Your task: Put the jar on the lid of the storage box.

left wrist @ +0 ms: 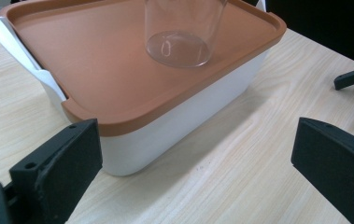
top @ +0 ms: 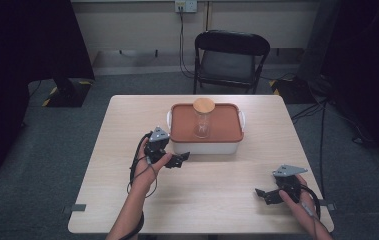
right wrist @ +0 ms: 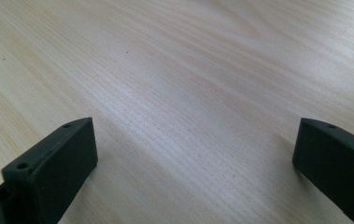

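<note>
A white box (top: 204,147) with an orange lid (top: 187,125) stands at the middle of the table, toward the far side. A clear glass jar (top: 202,120) with a wooden cap stands upright on that lid; its base (left wrist: 178,46) appears in the left gripper view. My left gripper (top: 177,159) is open just left of the box's front corner (left wrist: 123,154), empty, its jaws aimed at it. My right gripper (top: 264,195) is open near the table's front right, low over bare wood (right wrist: 188,93), holding nothing.
A black folding chair (top: 231,59) stands beyond the far edge of the light wooden table (top: 127,115). Cables run along the floor at the right. The right gripper's jaw tips (left wrist: 352,78) appear at the far right of the left gripper view.
</note>
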The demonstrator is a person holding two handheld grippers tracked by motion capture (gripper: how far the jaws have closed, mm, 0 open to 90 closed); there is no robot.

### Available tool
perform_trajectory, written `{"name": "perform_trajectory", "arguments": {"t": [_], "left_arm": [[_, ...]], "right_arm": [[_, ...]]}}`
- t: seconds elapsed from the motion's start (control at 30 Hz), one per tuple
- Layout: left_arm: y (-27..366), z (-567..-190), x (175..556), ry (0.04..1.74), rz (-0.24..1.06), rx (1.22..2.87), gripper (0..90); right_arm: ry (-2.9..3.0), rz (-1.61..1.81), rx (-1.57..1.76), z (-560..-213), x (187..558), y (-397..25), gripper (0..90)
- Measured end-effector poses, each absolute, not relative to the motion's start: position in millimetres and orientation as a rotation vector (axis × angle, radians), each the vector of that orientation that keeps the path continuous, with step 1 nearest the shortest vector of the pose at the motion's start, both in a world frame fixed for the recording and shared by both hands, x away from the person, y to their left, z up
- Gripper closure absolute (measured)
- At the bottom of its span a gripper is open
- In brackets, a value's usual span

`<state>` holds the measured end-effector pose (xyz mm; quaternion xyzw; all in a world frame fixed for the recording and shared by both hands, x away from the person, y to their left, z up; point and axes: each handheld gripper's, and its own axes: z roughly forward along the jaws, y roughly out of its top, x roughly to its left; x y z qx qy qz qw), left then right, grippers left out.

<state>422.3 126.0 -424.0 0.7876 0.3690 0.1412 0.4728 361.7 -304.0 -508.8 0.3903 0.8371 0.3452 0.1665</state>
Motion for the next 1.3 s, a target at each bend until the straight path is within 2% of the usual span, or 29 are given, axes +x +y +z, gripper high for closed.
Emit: {"name": "perform_trajectory", "arguments": {"t": [1.3], "left_arm": [[154, -445, 407, 0.955, 0.342, 1.914, 1.6]], "right_arm": [[2.383, 0.982, 1.111, -509, 362, -304, 0.0]]}}
